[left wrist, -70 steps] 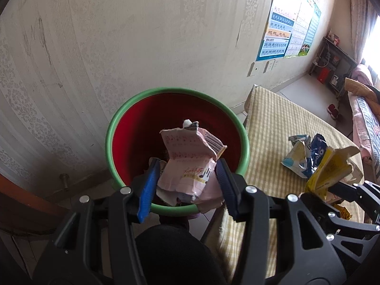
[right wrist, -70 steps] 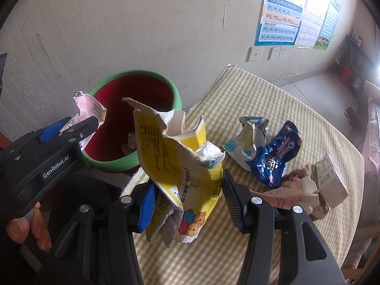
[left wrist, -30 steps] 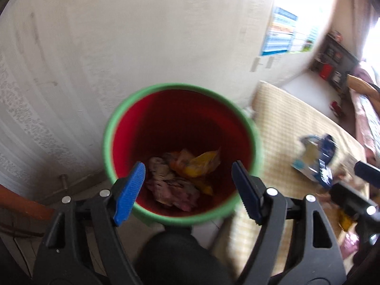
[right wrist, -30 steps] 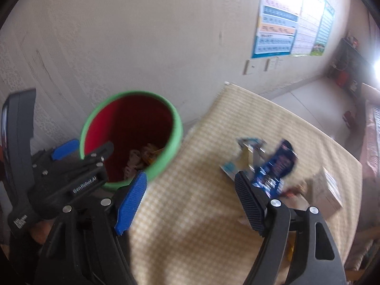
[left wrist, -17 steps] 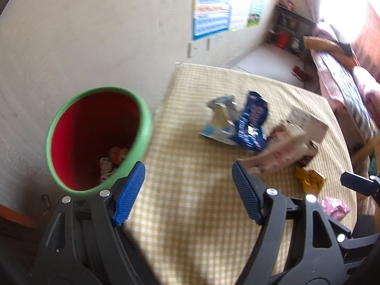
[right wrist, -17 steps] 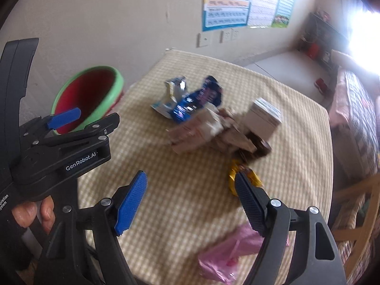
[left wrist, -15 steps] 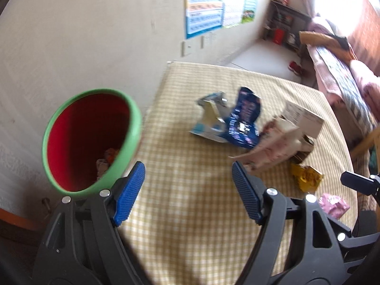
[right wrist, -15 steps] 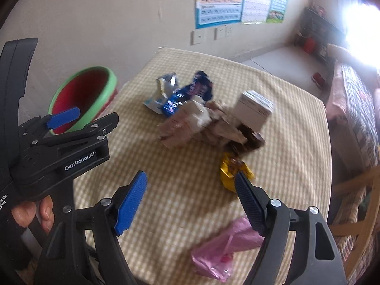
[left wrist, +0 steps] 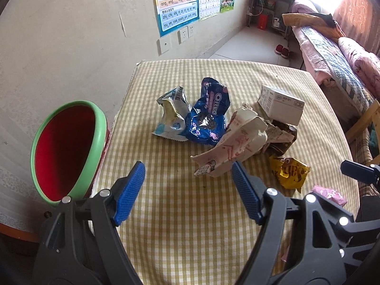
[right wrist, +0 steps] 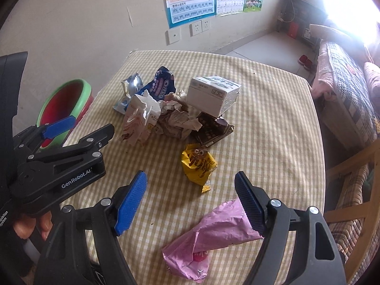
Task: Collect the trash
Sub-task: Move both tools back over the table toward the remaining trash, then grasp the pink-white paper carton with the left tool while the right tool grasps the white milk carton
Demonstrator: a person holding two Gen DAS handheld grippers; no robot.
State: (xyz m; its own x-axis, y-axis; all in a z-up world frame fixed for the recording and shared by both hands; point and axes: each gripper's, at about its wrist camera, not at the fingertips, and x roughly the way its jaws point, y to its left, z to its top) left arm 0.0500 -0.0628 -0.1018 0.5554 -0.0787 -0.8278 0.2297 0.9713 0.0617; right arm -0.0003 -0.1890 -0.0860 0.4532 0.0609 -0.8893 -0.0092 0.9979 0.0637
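Observation:
A pile of trash lies mid-table: a blue Oreo wrapper (left wrist: 209, 116), a white-blue wrapper (left wrist: 172, 114), a torn pink-white carton (left wrist: 235, 144), a white box (left wrist: 280, 104), a yellow wrapper (left wrist: 291, 172) and a pink wrapper (right wrist: 213, 235). The red bin with a green rim (left wrist: 99, 140) stands left of the table. My left gripper (left wrist: 187, 190) is open and empty, above the cloth just short of the carton. My right gripper (right wrist: 190, 199) is open and empty, over the yellow wrapper (right wrist: 198, 162) and pink wrapper.
The table has a yellow checked cloth (left wrist: 190, 225). A wall with posters (left wrist: 178, 2) is behind it. A bed (left wrist: 332, 54) and a wooden chair (right wrist: 351, 163) stand to the right. The left gripper body (right wrist: 54, 161) shows at left in the right wrist view.
Both grippers let their cartons go into the bin and opened. Both then swung right, away from the bin, and now face the trash pile on the table.

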